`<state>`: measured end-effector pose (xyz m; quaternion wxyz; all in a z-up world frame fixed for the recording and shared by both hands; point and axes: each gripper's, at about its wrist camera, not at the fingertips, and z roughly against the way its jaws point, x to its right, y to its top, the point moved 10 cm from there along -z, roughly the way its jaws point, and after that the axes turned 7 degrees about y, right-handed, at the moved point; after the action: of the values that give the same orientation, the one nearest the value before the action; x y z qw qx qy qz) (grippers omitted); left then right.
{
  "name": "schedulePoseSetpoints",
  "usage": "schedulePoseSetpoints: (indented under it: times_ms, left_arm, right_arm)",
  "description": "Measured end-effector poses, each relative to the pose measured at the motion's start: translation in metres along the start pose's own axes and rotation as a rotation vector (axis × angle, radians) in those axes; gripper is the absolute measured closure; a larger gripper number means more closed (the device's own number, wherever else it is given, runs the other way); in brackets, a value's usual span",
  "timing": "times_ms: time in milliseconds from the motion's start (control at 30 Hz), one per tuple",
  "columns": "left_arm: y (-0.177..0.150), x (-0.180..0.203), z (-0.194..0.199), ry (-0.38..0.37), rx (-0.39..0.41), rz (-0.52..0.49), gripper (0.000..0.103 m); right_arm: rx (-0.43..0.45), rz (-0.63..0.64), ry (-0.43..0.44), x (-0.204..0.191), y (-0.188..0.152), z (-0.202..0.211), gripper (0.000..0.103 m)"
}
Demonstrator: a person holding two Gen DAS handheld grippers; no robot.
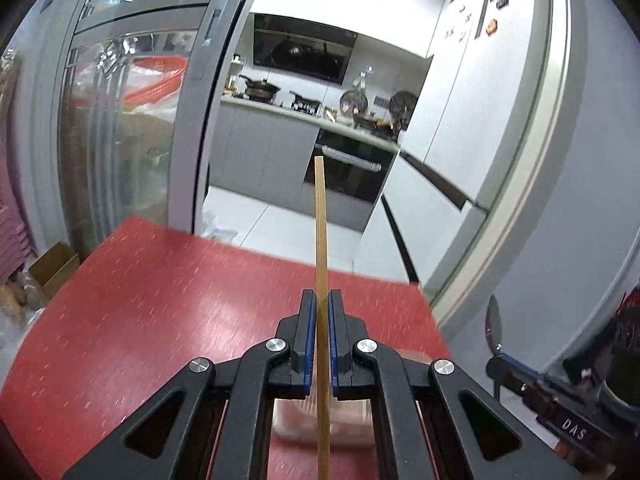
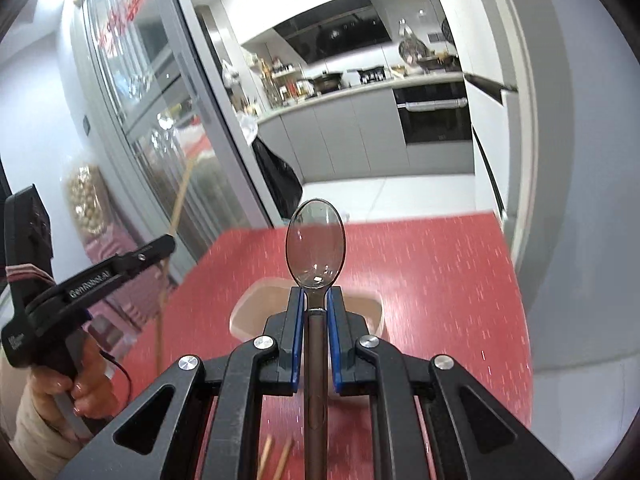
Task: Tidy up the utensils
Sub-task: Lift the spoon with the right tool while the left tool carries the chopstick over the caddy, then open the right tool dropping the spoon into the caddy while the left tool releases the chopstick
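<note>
My left gripper (image 1: 320, 300) is shut on a wooden chopstick (image 1: 321, 232) that stands upright above the red table (image 1: 160, 320). My right gripper (image 2: 316, 296) is shut on a dark translucent spoon (image 2: 315, 244), bowl pointing up. A pale plastic container sits on the table just under both grippers, in the left wrist view (image 1: 352, 428) and in the right wrist view (image 2: 248, 316). The left gripper with its chopstick (image 2: 176, 216) shows at the left of the right wrist view. The spoon (image 1: 494, 324) and the right gripper show at the right of the left wrist view.
Two more chopstick ends (image 2: 276, 456) lie on the table under my right gripper. A glass sliding door (image 1: 132, 128) stands beyond the table's left side. A cardboard box (image 1: 52, 268) sits on the floor at left. A white wall (image 1: 560, 200) is at right.
</note>
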<state>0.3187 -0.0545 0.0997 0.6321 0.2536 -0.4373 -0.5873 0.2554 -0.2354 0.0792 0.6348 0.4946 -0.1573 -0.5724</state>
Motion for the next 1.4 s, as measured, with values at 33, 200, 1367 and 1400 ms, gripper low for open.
schedulePoseSetpoints:
  times_ms: [33,200,1367,1400]
  left_arm:
    - [0.004,0.003,-0.007,0.0,0.013,0.001,0.072]
    - [0.017,0.009,-0.04,0.005,0.051,0.018,0.072]
    - [-0.069,-0.004,-0.048,0.163,-0.009,-0.156,0.072]
    - [-0.07,-0.004,-0.045,0.167,-0.014,-0.159,0.072]
  right_arm:
    - [0.016,-0.002,0.01,0.001,0.009,-0.007,0.091]
    - [0.077,-0.008,0.027,0.006,0.04,-0.045,0.091]
    - [-0.038,0.257,-0.08,0.01,-0.033,-0.094,0.068]
    - [-0.035,0.253,-0.077,0.009,-0.032,-0.091,0.063]
